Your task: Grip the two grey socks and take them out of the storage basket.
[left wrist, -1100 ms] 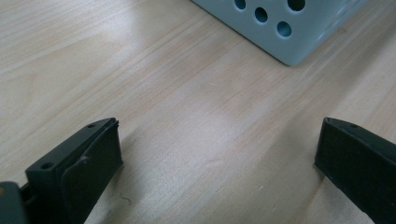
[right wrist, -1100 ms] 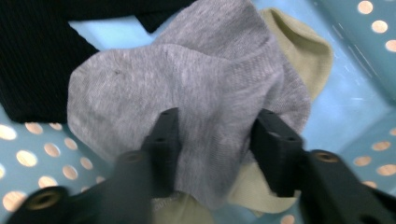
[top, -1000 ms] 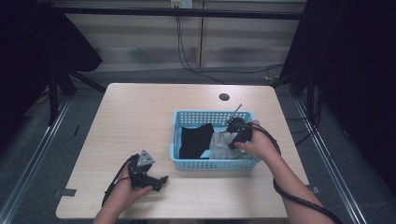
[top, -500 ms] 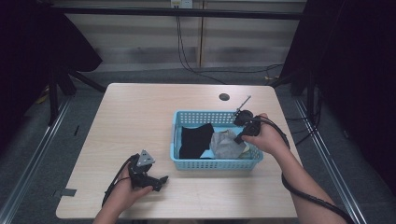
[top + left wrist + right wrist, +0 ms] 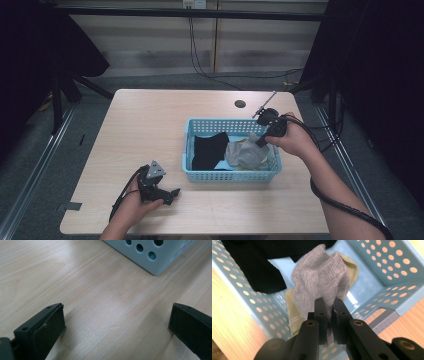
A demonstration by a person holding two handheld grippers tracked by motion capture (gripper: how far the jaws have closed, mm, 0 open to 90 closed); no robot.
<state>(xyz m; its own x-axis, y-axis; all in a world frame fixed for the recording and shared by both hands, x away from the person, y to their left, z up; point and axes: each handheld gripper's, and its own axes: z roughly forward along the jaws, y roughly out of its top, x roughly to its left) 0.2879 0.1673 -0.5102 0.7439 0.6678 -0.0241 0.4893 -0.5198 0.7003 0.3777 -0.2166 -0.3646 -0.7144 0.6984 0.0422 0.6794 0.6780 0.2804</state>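
Right gripper (image 5: 329,312) was clamped on grey sock (image 5: 322,277) over the basket (image 5: 402,297), left gripper (image 5: 115,322) sat open; thin pinch, sock could slip

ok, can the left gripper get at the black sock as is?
Probably yes. The left gripper rests open on the table, nothing between it and the basket. The black sock lies uncovered at the near end; only the wall to clear.

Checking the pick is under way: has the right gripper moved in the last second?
Yes. The right gripper, shut on the grey sock, has drawn back from the middle of the blue basket toward its far right corner, lifting the sock.
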